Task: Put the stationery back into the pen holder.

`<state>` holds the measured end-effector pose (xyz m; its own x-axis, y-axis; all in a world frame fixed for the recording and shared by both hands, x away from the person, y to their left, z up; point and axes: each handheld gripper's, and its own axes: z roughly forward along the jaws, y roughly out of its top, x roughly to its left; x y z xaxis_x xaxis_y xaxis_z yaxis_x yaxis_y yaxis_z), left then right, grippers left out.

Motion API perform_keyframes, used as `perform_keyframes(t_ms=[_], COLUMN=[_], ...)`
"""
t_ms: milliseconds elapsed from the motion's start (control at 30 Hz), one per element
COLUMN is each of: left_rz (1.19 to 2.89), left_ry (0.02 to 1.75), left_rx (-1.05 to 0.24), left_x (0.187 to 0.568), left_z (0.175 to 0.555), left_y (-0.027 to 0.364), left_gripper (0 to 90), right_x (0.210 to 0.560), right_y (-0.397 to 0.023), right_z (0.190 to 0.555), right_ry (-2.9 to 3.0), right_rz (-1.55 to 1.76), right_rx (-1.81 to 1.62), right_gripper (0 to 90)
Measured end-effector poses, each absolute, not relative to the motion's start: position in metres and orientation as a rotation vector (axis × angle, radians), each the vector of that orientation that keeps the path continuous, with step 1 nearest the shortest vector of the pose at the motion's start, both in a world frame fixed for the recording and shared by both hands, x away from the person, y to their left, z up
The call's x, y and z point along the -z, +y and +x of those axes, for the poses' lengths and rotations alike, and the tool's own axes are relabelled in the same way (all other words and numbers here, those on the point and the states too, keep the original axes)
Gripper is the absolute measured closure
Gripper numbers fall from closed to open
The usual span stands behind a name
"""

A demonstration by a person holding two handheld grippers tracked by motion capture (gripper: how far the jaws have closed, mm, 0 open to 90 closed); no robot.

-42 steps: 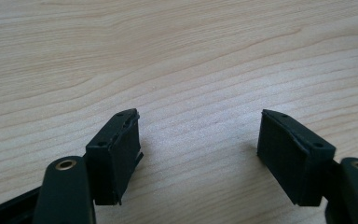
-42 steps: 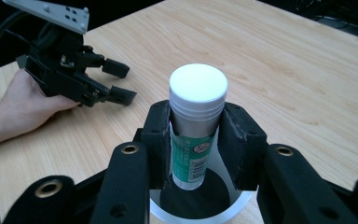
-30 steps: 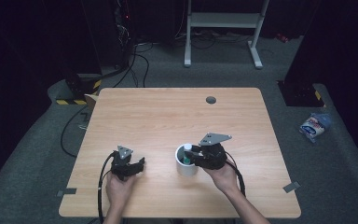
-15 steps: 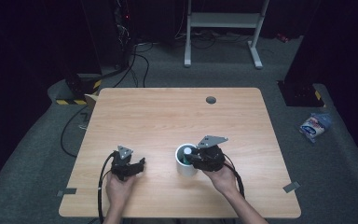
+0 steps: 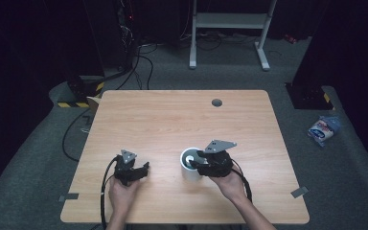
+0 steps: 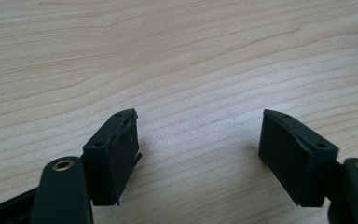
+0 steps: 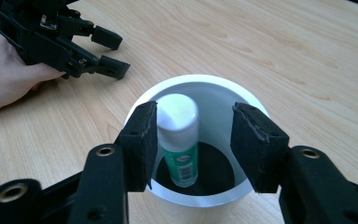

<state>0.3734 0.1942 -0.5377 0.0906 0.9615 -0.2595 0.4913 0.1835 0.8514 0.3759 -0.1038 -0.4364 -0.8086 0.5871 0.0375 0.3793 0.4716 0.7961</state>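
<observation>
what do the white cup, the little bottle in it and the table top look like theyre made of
White cup: probably plastic, smooth with a soft even sheen and a thin rim; glazed ceramic can't be excluded.
Bottle: looks like plastic, with a glossy white cap and a printed green label bearing a barcode.
Table top: pale wood or a wood-look laminate, matte, with long grain lines.

A white cup (image 7: 200,140) stands upright at the table's six o'clock edge; a white-capped green glue stick (image 7: 179,140) stands inside, leaning toward nine o'clock.
</observation>
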Motion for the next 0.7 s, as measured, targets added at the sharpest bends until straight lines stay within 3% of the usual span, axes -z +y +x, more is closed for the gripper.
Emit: perform_keyframes(t_ms=[700], left_rz=[1.441], left_ry=[1.537], left_rx=[-0.642], left_x=[0.538], left_z=[0.373], left_y=[0.194], left_gripper=[28.4], right_x=[0.423], right_y=[-0.121], right_z=[0.37], right_ry=[2.413], right_rz=[0.842], right_rx=[-1.31], right_gripper=[47.6])
